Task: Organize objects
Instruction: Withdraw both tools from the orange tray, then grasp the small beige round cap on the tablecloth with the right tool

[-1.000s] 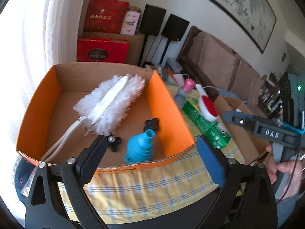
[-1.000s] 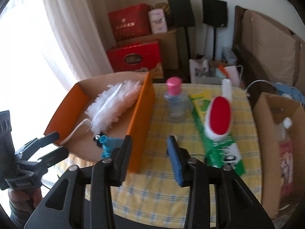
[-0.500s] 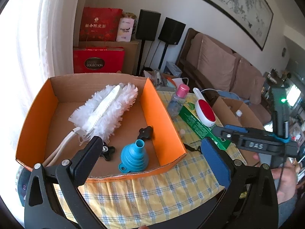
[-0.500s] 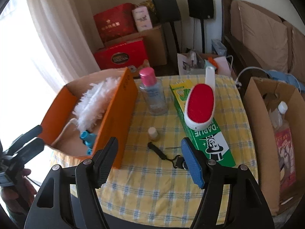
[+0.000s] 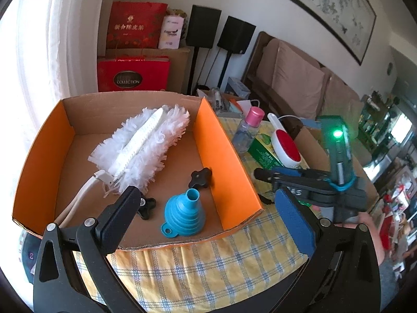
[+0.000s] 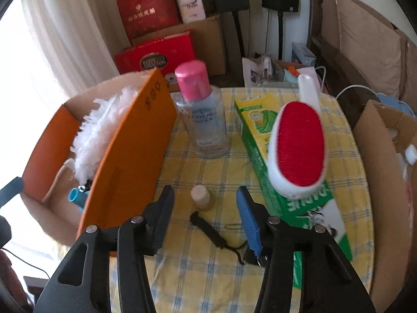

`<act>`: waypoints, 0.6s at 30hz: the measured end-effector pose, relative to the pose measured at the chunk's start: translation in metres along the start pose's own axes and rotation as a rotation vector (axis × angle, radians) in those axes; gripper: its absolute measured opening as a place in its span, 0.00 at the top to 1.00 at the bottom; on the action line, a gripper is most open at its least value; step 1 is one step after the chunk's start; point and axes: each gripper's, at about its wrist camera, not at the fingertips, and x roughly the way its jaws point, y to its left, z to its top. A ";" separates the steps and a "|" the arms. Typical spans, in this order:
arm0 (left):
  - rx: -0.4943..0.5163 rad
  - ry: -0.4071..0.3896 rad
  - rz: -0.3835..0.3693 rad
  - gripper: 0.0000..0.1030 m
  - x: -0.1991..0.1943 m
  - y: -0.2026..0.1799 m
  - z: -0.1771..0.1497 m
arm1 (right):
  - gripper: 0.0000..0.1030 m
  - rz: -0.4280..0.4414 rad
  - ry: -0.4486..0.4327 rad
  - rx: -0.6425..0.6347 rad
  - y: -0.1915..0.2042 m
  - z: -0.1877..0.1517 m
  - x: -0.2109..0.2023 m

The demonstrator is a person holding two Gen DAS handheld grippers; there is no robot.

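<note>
Small cork stopper (image 6: pixel 200 196) on checked cloth, between closing right tool (image 6: pixel 204 204) pads, untouched; left tool (image 5: pixel 208 217) wide, empty

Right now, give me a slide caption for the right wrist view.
Right claw closing around a small cork-coloured cap on the checked tablecloth, beside the orange box.

I'm seeing the checked table (image 6: pixel 346 156) carrying an orange box (image 6: pixel 135 156), clear bottle (image 6: pixel 206 125), green carton (image 6: pixel 260 140), small cork (image 6: pixel 200 195) and black strap (image 6: pixel 208 230)
</note>
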 end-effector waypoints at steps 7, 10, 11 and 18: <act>0.017 0.011 0.005 0.00 0.005 -0.003 0.000 | 0.57 -0.018 0.030 -0.012 0.001 -0.003 0.023; 0.020 0.013 0.008 0.00 0.007 -0.004 0.000 | 0.58 -0.026 0.036 -0.019 0.002 -0.003 0.028; 0.019 0.017 0.009 0.00 0.009 -0.004 0.000 | 0.59 -0.025 0.039 -0.022 0.002 -0.004 0.030; 0.022 0.025 0.016 0.00 0.012 -0.006 0.000 | 0.73 -0.028 0.067 -0.040 0.006 -0.007 0.041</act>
